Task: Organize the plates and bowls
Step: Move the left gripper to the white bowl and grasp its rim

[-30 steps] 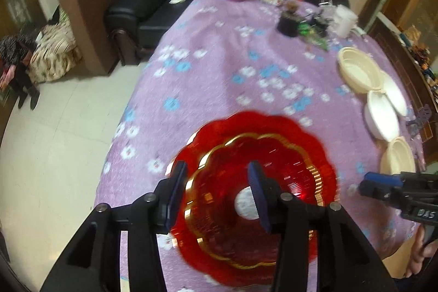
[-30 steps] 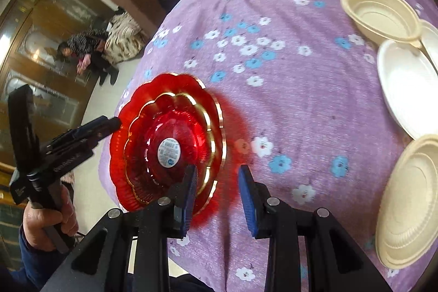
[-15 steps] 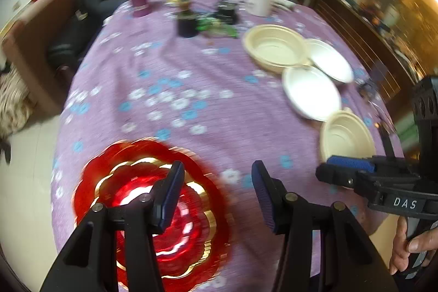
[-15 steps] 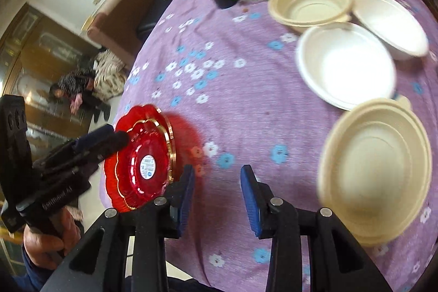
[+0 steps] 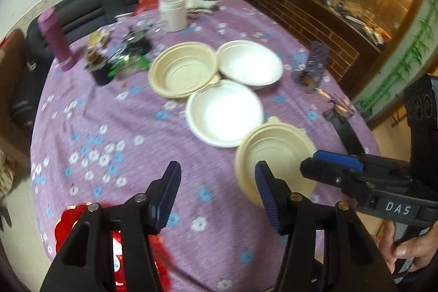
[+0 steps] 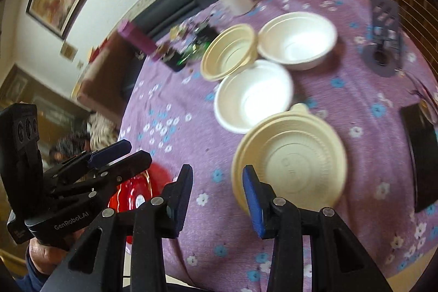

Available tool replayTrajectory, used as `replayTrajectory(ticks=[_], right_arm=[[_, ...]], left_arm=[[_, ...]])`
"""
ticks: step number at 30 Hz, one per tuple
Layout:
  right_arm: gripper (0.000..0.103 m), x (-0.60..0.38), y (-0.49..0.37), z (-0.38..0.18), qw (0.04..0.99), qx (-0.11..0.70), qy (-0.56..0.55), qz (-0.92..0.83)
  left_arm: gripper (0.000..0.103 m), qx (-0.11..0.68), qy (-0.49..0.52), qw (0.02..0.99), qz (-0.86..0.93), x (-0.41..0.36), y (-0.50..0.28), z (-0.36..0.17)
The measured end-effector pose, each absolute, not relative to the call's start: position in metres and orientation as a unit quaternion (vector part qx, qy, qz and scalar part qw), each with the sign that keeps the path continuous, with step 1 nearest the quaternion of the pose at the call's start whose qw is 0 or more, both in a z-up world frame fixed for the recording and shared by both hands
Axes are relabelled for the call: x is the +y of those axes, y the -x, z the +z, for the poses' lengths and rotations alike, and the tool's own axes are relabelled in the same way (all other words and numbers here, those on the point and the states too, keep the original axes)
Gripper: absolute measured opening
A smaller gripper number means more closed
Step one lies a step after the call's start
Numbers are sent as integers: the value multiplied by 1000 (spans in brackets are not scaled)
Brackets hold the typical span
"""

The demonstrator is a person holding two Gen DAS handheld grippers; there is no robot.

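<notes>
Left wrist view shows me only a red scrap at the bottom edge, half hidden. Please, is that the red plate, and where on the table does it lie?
Observer: Yes. The right wrist view shows the red plate lying flat at the near left edge of the table, well apart from the pale dishes.
Operator: Thank you. I see the right tongs only from the side. Is something between them?
Observer: No. In their own view the right tongs are opening with nothing between them; only the tablecloth shows in the gap. The nearest beige dish lies just beyond the right-hand finger, not gripped.
</notes>
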State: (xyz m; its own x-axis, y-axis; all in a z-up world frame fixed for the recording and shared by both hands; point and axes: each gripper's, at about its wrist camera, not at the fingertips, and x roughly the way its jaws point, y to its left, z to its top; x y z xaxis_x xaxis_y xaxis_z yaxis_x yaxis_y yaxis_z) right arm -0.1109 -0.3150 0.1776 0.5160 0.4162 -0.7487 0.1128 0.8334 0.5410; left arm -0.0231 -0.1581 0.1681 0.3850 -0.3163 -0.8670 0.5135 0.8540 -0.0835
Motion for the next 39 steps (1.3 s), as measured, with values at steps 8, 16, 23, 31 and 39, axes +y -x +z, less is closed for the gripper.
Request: replayTrajectory(ticks=[8,16,23,31,39], right_arm=[[43,-336,126,181,831,468,-294,60],[43,-345,130,170,824,476,-303,49],[43,-356,128,159,817,484,-309,44],[43,-394,126,155,810,477,-339,38],[43,-427,105,142,797,492,-350,28]], left_arm=[[57,490,-123,818,-276,-186,22,167],[57,502,-119,811,-277,-193,16,155],[57,514,-113,808,-267,-194,10,145],[57,529,-87,811,-233,-177,-2,131],[57,549,-43,810,-199,-157,-25,108]])
